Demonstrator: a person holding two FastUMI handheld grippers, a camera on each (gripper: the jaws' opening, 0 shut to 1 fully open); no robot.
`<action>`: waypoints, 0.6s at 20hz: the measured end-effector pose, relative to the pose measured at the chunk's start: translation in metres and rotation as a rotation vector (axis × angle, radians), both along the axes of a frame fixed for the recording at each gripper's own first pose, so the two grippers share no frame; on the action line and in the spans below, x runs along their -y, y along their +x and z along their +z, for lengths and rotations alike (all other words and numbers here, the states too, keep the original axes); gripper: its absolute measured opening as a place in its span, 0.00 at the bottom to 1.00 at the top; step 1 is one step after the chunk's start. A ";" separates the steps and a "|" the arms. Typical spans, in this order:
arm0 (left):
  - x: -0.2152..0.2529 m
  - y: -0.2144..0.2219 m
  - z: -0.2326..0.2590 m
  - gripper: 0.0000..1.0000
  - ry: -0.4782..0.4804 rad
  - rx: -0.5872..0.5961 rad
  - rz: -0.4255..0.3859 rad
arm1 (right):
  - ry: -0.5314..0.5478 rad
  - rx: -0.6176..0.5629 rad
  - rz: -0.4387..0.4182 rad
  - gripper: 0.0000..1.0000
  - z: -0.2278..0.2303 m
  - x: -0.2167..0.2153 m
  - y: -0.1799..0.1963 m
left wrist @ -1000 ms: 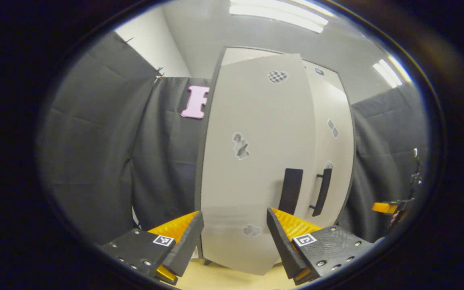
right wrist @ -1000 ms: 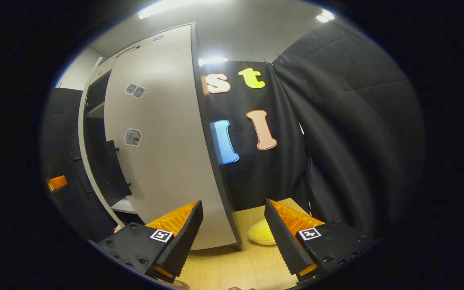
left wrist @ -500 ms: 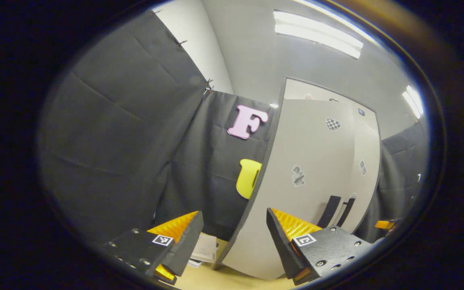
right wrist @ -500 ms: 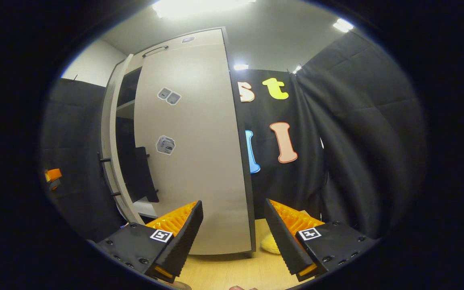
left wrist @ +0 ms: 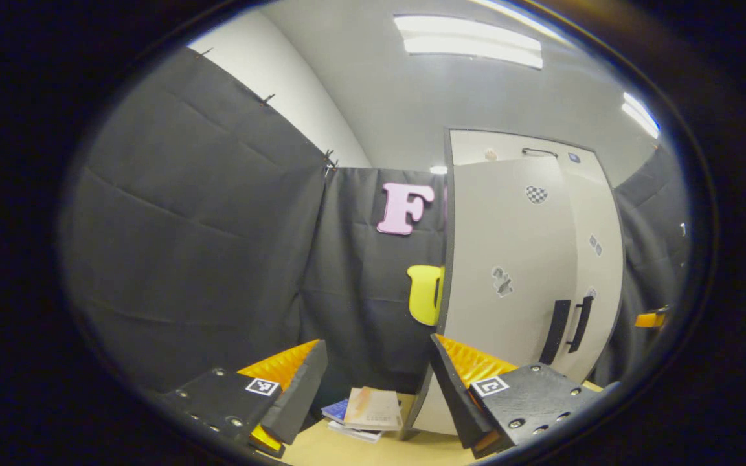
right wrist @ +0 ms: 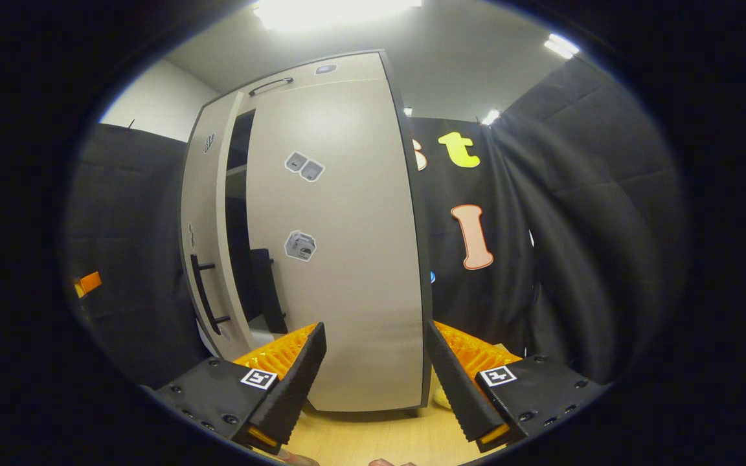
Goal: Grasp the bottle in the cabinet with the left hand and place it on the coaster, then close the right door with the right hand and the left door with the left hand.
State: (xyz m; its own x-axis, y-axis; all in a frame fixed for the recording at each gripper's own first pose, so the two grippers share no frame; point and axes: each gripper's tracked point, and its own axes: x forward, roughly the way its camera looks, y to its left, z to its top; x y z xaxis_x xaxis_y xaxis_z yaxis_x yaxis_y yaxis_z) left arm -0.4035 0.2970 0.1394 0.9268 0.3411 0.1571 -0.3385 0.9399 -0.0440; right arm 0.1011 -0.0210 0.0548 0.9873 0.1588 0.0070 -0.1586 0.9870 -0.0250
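Observation:
The pale cabinet stands with both doors almost shut. In the right gripper view the right door (right wrist: 340,259) is close in front of my right gripper (right wrist: 373,349), which is open and holds nothing. A narrow dark gap (right wrist: 238,213) with a shelf edge separates it from the left door (right wrist: 208,239), which carries a dark bar handle (right wrist: 201,294). In the left gripper view the left door (left wrist: 502,259) and the right door (left wrist: 596,259) are at the right. My left gripper (left wrist: 376,362) is open and apart from the door, facing the cloth wall. The left gripper (right wrist: 88,283) is small at the far left edge.
A stack of books (left wrist: 363,411) lies on the wooden table (left wrist: 347,450) left of the cabinet's foot. A yellow soft thing (right wrist: 439,398) peeks out behind the right door's lower corner. Black cloth walls (left wrist: 185,246) close the booth on both sides.
Both doors have swung inward and the gap between them has narrowed. The left gripper has drawn back and turned left off the left door. The right gripper has followed the right door.

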 end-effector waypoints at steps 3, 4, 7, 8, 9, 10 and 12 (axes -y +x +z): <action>0.004 0.006 -0.004 0.94 0.005 -0.015 -0.036 | -0.002 -0.003 -0.016 0.98 -0.002 0.004 -0.007; 0.005 0.008 -0.006 0.94 0.016 -0.023 -0.048 | 0.001 -0.006 -0.027 0.98 -0.003 0.007 -0.009; 0.021 0.022 -0.006 0.94 0.076 -0.062 -0.071 | 0.014 -0.023 -0.062 0.98 -0.010 0.016 -0.014; 0.026 0.024 -0.008 0.94 0.095 -0.071 -0.078 | 0.021 -0.028 -0.076 0.98 -0.011 0.019 -0.016; 0.032 0.027 -0.010 0.94 0.104 -0.077 -0.089 | 0.030 -0.033 -0.090 0.98 -0.012 0.021 -0.017; 0.034 0.028 -0.013 0.94 0.104 -0.081 -0.109 | 0.037 -0.036 -0.102 0.98 -0.012 0.022 -0.019; 0.039 0.039 -0.017 0.88 0.101 -0.085 -0.153 | 0.038 -0.036 -0.126 0.98 -0.011 0.021 -0.023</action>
State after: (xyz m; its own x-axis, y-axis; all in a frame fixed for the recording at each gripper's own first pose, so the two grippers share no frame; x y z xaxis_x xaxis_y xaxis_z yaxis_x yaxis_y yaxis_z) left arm -0.3645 0.2581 0.1226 0.9779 0.1822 0.1025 -0.1903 0.9788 0.0758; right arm 0.0779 -0.0425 0.0441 0.9991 0.0335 -0.0253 -0.0331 0.9993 0.0165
